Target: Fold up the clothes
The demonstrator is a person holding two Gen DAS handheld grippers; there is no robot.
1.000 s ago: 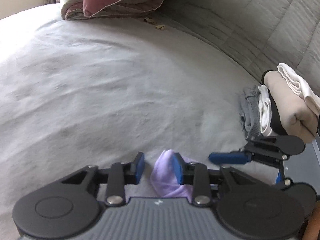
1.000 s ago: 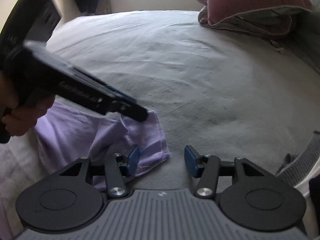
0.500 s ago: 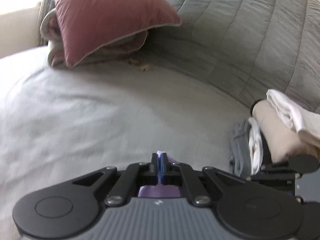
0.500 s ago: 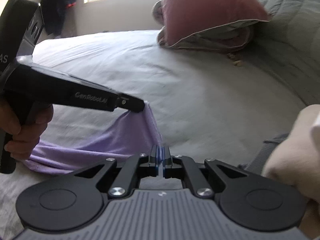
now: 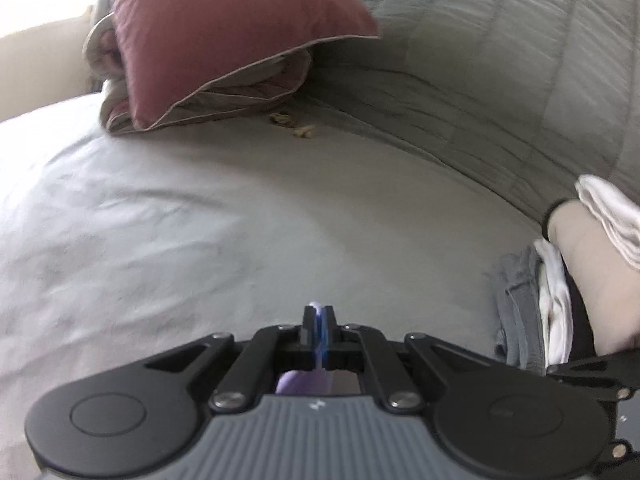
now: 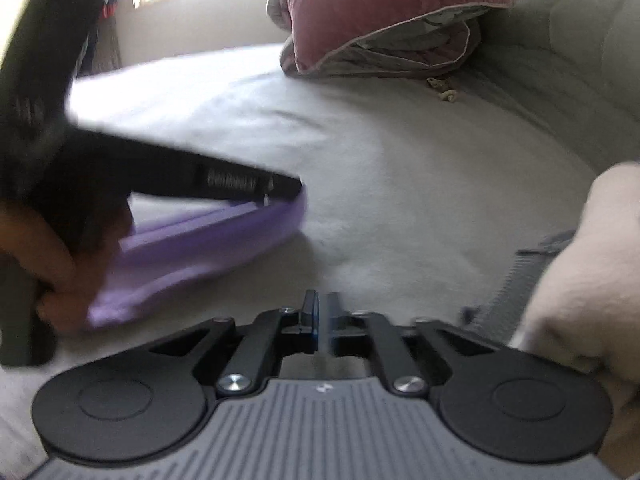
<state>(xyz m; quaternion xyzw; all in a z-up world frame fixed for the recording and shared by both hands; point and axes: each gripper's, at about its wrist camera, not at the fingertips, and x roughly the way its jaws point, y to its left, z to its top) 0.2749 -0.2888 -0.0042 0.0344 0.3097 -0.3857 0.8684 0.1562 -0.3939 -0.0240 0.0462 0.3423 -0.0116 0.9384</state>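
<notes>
Grey bed sheet [image 5: 168,240] fills most of both views, running up to a quilted grey cover [image 5: 500,80] at the far right, where a dusky pink pillow [image 5: 224,32] lies on folded bedding. At the right edge a stack of folded clothes [image 5: 576,280] rests on the bed, a cream piece and a white one on top, grey beneath.

From the right wrist, the left hand-held gripper [image 6: 298,190] is seen from the side, a person's hand [image 6: 52,256] around its handle; the shot is blurred, but its tips seem clamped on an edge of the lilac garment [image 6: 192,256], which hangs from them in a sagging band just above the sheet. In the left wrist view its jaws are together with a sliver of lilac showing between them.

The right hand-held gripper [image 6: 320,320] has its jaws together too; whether any cloth sits between them I cannot tell
</notes>
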